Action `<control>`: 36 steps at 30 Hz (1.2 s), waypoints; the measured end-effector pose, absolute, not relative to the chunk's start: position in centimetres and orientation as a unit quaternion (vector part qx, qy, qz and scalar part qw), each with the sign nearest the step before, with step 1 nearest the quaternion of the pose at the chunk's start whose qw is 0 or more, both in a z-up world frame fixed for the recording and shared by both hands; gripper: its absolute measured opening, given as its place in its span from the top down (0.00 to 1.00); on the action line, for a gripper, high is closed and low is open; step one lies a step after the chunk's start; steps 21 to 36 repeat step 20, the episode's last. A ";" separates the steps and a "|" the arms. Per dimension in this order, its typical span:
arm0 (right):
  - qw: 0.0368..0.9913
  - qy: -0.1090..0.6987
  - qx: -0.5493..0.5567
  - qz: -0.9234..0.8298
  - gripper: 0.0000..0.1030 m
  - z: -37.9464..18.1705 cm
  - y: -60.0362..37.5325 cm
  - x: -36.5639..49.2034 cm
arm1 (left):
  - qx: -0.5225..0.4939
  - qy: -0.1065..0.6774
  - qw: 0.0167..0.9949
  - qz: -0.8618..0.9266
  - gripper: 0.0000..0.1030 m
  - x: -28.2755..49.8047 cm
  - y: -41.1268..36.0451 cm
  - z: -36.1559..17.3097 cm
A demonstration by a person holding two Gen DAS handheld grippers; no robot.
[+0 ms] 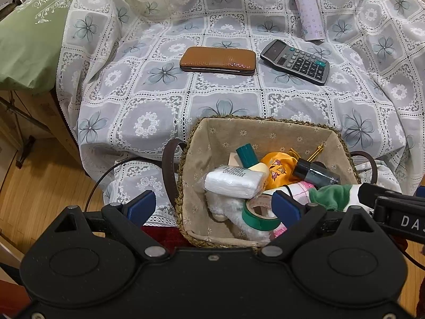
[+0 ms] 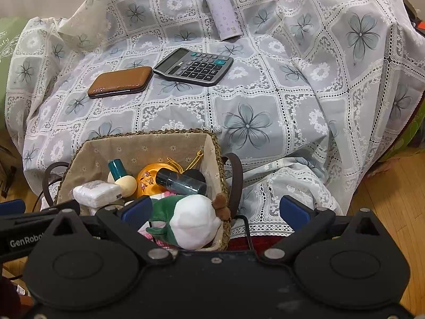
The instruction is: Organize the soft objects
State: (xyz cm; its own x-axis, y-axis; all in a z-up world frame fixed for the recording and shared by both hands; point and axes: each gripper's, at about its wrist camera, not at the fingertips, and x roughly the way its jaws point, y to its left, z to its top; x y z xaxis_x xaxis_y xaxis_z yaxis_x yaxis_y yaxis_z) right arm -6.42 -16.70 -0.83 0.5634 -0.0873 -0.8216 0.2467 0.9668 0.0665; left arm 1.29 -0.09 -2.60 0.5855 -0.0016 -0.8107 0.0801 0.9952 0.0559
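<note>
A: Left gripper (image 1: 215, 207) wide apart, nothing between the pads. Right gripper (image 2: 215, 210) equally wide, empty.

B: Target?

A: Green-and-white plush (image 2: 191, 220) just ahead of the right gripper's left pad, at the basket's (image 2: 148, 133) near corner, long axis crosswise. Right hand looks nearer.

B: Basket contents?

A: White packet (image 1: 233, 180), tape roll (image 1: 259, 215), orange pouch (image 1: 279, 166), dark bottle (image 1: 316, 172). Beyond it: wallet (image 1: 217, 59), calculator (image 1: 296, 61).

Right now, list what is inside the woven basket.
In the basket: wrapped white pack, orange pouch, dark bottle, teal-capped bottle, green tape roll, green-and-white plush, white fluffy toy. Anything underneath is covered.
</note>
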 end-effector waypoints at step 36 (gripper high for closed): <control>0.878 0.461 0.089 -0.095 0.00 -1.0 -16.8 -6.5 | 0.044 0.456 0.889 -0.023 0.11 1.3 -0.1 -2.7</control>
